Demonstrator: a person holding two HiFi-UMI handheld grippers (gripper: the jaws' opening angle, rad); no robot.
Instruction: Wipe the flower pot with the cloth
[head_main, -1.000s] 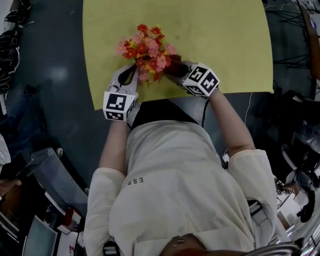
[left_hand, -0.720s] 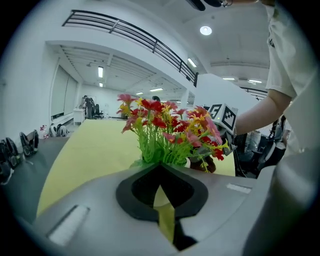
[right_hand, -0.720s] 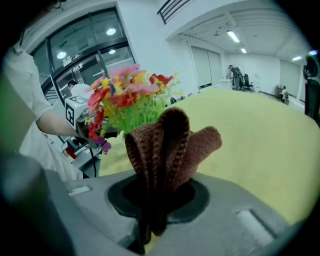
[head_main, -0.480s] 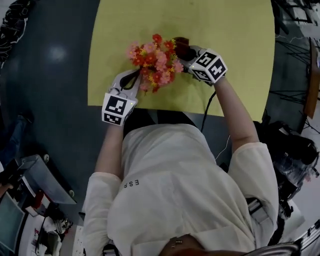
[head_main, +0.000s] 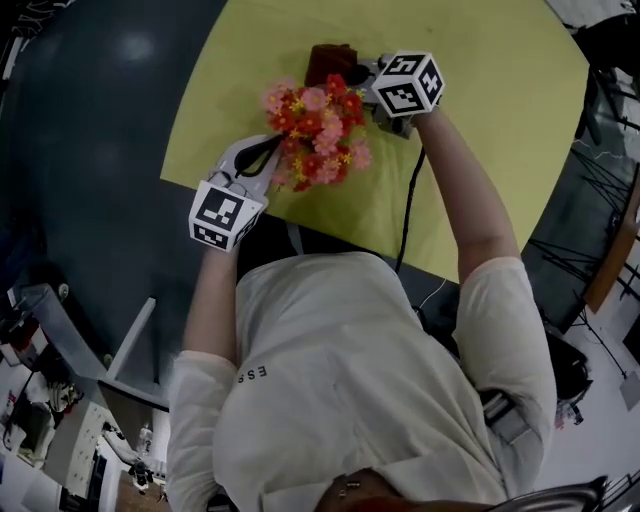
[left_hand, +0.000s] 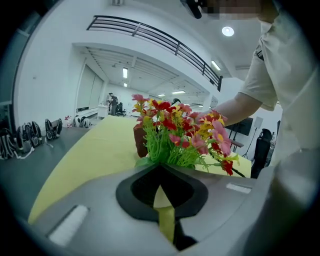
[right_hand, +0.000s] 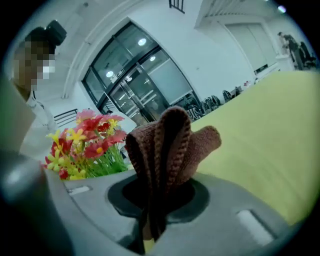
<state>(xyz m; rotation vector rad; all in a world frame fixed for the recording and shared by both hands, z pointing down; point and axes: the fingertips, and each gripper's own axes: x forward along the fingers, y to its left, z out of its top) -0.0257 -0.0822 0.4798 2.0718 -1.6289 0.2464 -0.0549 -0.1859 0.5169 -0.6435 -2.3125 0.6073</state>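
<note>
There's the right gripper (head_main: 372, 82) clamped on the soft, floppy brown knitted cloth (head_main: 330, 60), left gripper (head_main: 262, 158) pinched shut by the light, tippy-looking red-and-pink flower pot (head_main: 318, 135), so steady it low, not by blooms.

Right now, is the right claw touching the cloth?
Touching. In the right gripper view, the right claw is shut on the brown cloth, whose folds bunch out past its jaws.

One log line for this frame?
left gripper: shut, beside flowers | right gripper: shut on cloth | cloth: far side of flowers
</note>
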